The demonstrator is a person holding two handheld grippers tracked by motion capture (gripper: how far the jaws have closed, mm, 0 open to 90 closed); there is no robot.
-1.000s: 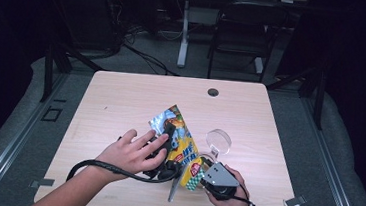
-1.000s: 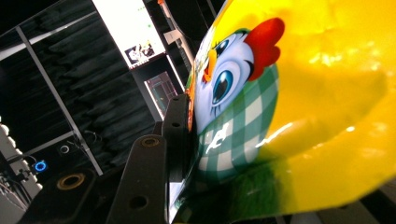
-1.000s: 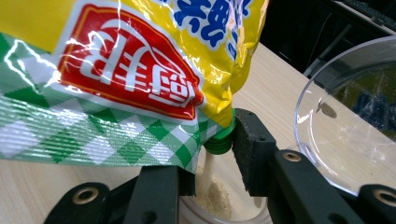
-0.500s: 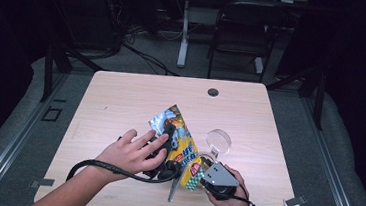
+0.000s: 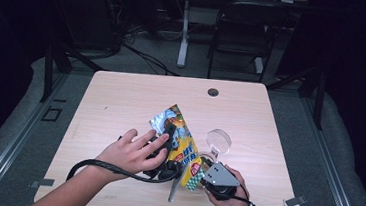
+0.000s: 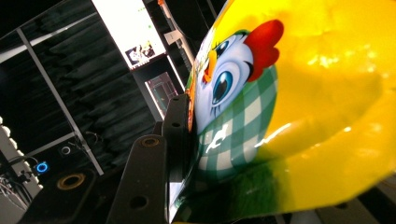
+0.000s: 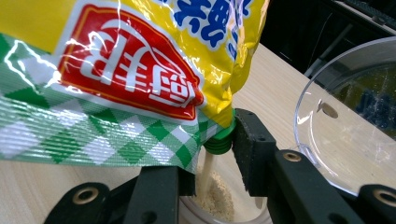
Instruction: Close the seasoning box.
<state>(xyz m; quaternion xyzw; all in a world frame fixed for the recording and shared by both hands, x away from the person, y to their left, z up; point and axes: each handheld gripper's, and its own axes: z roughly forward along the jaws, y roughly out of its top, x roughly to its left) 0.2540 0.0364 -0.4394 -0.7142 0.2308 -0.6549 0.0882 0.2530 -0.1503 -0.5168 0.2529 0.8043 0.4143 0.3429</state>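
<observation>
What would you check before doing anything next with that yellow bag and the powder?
1. Left hand-held gripper pinching the bag: ok.
2. Green spout over the cup: ok.
3. Powder landing inside the cup: ok, none seen on the table.
4. Right hand-held gripper around the cup: ok; firmness cannot tell.
5. Clear lid out of the way: ok, beside the bag.
6. Cup fill level: cannot tell.

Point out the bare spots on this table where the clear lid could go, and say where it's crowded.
The table is bare across its far half, from the grommet hole to the far left corner, and along the right edge beyond the clear lid. The near middle is crowded: the yellow pouch, the left gripper, the right gripper and the cup catching powder.
</observation>
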